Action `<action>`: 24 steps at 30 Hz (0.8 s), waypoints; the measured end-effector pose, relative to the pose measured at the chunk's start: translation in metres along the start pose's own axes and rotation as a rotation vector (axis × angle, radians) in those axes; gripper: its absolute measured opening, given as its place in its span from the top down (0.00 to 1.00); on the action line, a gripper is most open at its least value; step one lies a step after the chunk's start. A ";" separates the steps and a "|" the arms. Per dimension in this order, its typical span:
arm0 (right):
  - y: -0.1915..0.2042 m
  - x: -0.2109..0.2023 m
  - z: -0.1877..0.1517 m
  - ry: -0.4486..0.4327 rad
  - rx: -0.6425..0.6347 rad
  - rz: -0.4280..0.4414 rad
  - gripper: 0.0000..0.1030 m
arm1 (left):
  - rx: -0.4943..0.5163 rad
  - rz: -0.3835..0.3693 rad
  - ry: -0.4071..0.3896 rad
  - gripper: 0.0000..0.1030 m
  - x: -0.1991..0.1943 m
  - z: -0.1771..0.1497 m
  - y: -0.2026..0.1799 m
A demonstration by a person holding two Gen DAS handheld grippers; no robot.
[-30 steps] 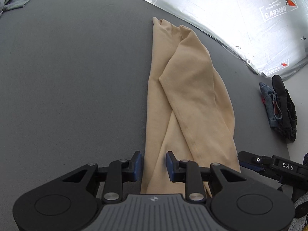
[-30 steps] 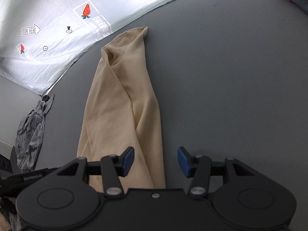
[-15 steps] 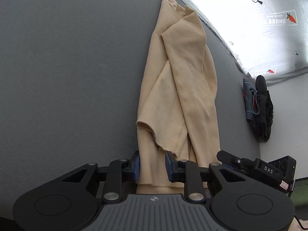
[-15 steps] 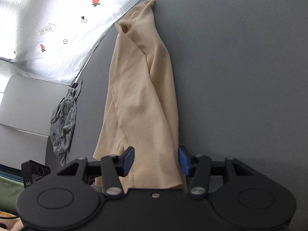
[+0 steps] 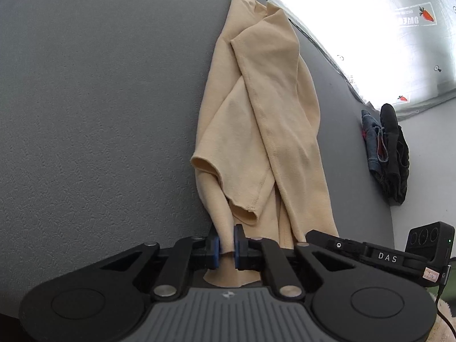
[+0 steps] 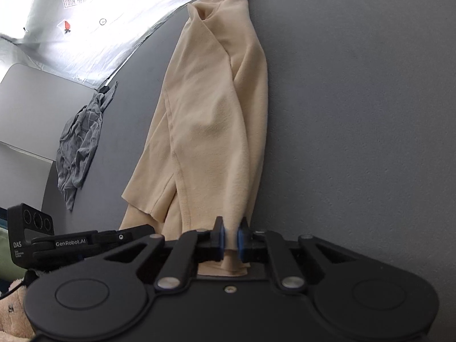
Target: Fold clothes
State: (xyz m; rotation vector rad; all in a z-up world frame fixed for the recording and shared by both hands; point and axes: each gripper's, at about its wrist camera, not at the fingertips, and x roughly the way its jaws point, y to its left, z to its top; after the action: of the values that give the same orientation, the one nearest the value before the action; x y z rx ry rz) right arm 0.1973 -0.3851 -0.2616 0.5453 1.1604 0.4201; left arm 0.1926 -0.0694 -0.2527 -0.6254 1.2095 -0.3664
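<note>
A beige garment (image 5: 265, 119) lies in a long, loosely folded strip on the grey table, running away from me; it also shows in the right wrist view (image 6: 211, 119). My left gripper (image 5: 227, 245) is shut on the near left edge of the garment, which bunches up between the blue pads. My right gripper (image 6: 231, 240) is shut on the near right edge. The right gripper's body (image 5: 379, 255) shows at the lower right of the left wrist view, close beside the left one. The near hem is lifted and hangs in folds.
A dark pile of clothes (image 5: 387, 154) lies at the table's right edge. A crumpled grey garment (image 6: 79, 139) lies at the left edge. A bright silver sheet with printed marks (image 6: 94, 14) borders the far side of the grey table (image 5: 99, 114).
Both grippers have closed on the garment's near end, from open a second ago. The near hem has been lifted and bunched, and the cameras now tilt more steeply over the cloth.
</note>
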 end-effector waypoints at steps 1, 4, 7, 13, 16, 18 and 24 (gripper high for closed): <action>0.003 -0.005 0.000 0.002 -0.013 0.015 0.92 | 0.005 -0.013 -0.008 0.92 -0.007 -0.001 -0.002; 0.007 -0.028 0.001 0.037 -0.029 0.053 0.92 | 0.050 -0.070 -0.006 0.92 -0.031 -0.005 -0.016; 0.010 -0.053 -0.005 0.088 -0.032 0.094 0.92 | 0.105 -0.110 0.028 0.92 -0.049 -0.014 -0.031; -0.006 -0.091 -0.011 0.092 0.195 0.248 0.92 | 0.149 -0.167 0.004 0.92 -0.075 -0.009 -0.048; -0.011 -0.097 0.000 0.030 0.291 0.310 0.92 | 0.086 -0.220 -0.061 0.92 -0.084 0.010 -0.051; -0.011 -0.096 0.013 -0.017 0.328 0.340 0.92 | 0.043 -0.257 -0.097 0.92 -0.086 0.024 -0.054; -0.008 -0.095 0.065 -0.132 0.340 0.389 0.92 | -0.023 -0.307 -0.197 0.92 -0.081 0.066 -0.068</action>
State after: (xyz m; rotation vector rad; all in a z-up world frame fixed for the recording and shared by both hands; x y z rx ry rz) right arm 0.2254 -0.4584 -0.1771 1.0894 1.0025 0.5124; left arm 0.2331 -0.0587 -0.1354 -0.8508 0.9311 -0.5355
